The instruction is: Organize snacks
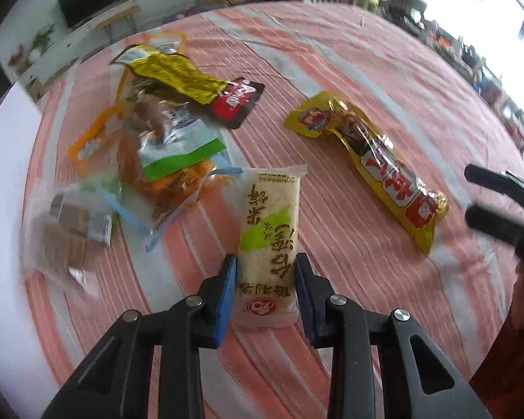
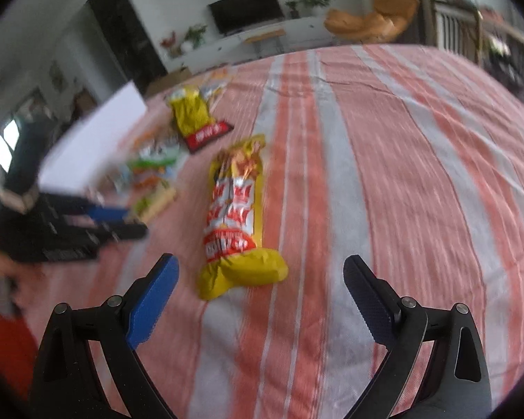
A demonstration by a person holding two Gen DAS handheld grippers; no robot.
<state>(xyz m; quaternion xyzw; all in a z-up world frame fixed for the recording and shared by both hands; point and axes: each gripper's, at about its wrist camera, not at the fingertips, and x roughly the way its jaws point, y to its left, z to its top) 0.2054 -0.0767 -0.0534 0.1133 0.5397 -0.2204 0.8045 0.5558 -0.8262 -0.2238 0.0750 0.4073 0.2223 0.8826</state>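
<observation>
My left gripper is shut on a white rice-cracker packet with green print, held just over the striped cloth. A long yellow-and-red snack bag lies to its right; it also shows in the right wrist view, straight ahead of my right gripper, which is open and empty just short of the bag's near end. A pile of mixed snack packets lies to the left, topped by a yellow-and-black packet. The left gripper shows in the right wrist view.
A red-and-white striped cloth covers the table. A white sheet or box stands at the table's left edge by the pile. My right gripper's fingers show at the right edge of the left wrist view.
</observation>
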